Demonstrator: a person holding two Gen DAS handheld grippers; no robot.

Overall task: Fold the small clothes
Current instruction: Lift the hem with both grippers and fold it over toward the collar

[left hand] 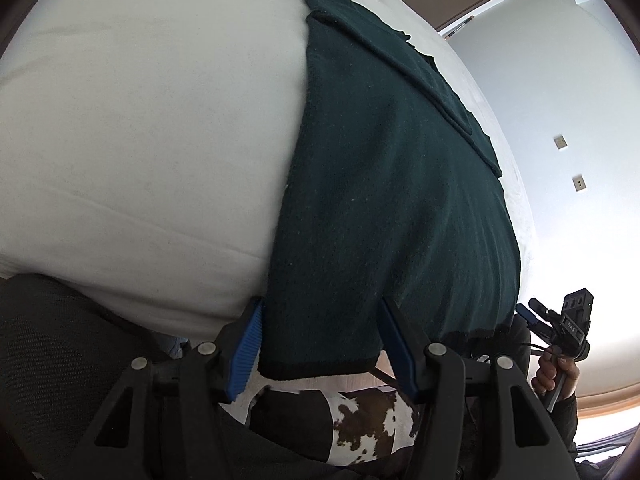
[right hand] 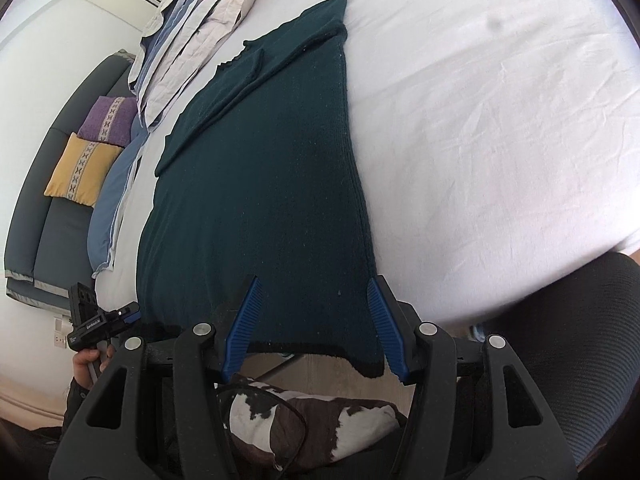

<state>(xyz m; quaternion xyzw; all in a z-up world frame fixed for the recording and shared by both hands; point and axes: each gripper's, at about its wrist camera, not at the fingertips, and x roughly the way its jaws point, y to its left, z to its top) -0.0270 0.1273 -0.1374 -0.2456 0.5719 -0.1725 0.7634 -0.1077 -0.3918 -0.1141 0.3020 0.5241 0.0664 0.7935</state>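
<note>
A dark green knitted sweater lies flat and lengthwise on a white bed, sleeves folded in on top, its black hem hanging over the near edge. My left gripper is open, its blue pads either side of the hem's left corner, not clamped. My right gripper is open around the hem's right corner; the sweater also shows in the right wrist view. Each gripper shows in the other's view: the right one, the left one.
Folded pale bedding lies on the bed past the sweater. A dark sofa with a yellow cushion and a purple cushion stands beside it. A cow-print cloth sits below the grippers. A black mesh chair is close by.
</note>
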